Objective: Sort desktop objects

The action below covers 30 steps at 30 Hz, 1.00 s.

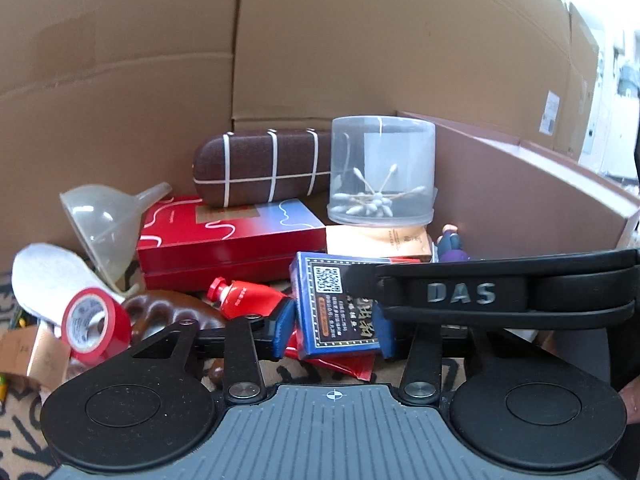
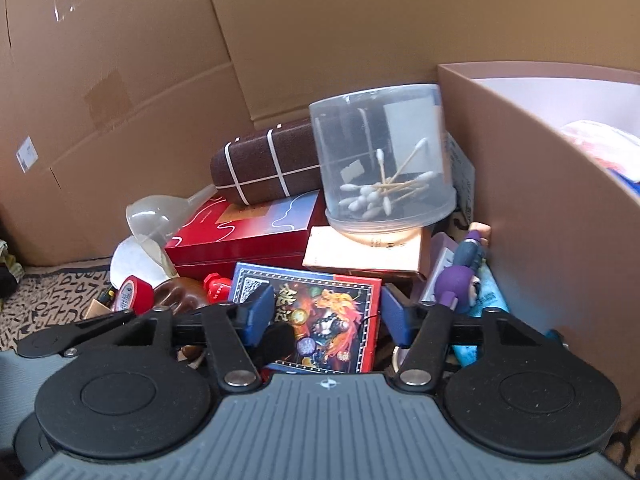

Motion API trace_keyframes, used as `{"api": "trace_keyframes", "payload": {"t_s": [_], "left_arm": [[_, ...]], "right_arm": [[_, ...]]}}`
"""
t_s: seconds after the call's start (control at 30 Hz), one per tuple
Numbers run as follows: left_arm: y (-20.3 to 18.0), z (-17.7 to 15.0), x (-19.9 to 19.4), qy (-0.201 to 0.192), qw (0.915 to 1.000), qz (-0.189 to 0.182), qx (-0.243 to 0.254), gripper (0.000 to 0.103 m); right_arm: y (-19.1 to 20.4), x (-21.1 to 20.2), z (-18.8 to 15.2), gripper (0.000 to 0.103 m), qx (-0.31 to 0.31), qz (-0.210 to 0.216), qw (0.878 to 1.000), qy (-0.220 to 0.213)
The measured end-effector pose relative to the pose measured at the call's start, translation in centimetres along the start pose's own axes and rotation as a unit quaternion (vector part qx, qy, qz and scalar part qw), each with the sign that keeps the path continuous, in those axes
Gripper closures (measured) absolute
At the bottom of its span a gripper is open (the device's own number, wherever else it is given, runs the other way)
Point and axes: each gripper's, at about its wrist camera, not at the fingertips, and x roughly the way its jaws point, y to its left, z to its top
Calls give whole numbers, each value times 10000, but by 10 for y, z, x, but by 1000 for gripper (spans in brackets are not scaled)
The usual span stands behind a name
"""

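Left wrist view, item in hand: playing-card box (image 1: 336, 308), blue, QR-code face shown, lying at the front of the desktop clutter over a red packet. It is clamped between the blue pads (image 1: 280, 330) of the left gripper (image 1: 332, 332).

Right wrist view: playing-card box (image 2: 324, 312), dragon-printed face shown, bracketed at both side edges by the right gripper (image 2: 328, 316), whose pads appear to be pressed against it. Whether one box or two is shown across the views cannot be told.

Neighbouring stock:
- red gift box (image 1: 224, 240), behind, with a brown spectacle case (image 1: 260, 168) laid on it
- clear cotton-swab tub (image 1: 380, 168), perched on a tan carton (image 2: 360, 256)
- purple figurine (image 2: 460, 280), just right of the card box
- red tube (image 1: 244, 296), red tape roll (image 1: 96, 324) and funnel (image 1: 104, 224), to the left
- brown bin (image 2: 540, 184), at the right, partly filled

Step judged: the grasp on the card box is being secured.

Next move judged: a straight lift clear of the pile is called for, then carriage to the brown bin, which is the likely place for it. The figurine and the perched tub are to be avoided.
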Motion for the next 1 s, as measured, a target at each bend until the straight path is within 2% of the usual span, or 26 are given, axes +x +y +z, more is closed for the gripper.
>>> {"api": "trace_keyframes", "payload": {"t_s": [0.13,0.4,0.8,0.9,1.0], "left_arm": [[-2,-2,-9,-26,9999,-22,-105,66],[-12,-13,-32,-25,9999,2,-150,66],[-31,-40,-64,69,9999,1,110,66],[-31,-47,-70,223,9997,-110,45,52],[-32,-55,-72,427,9988,-225,-35,49]], "right_arm": [[0,-13,-2,44,-89,-1,10000,-10],[5,-45,-17,43,-270,19,9996,-81],[9,-83,-48,39,-541,196,9983,-46],[5,-89,-54,38,-457,310,9984,85],[-2,-92,-63,38,-303,409,9983,273]]}}
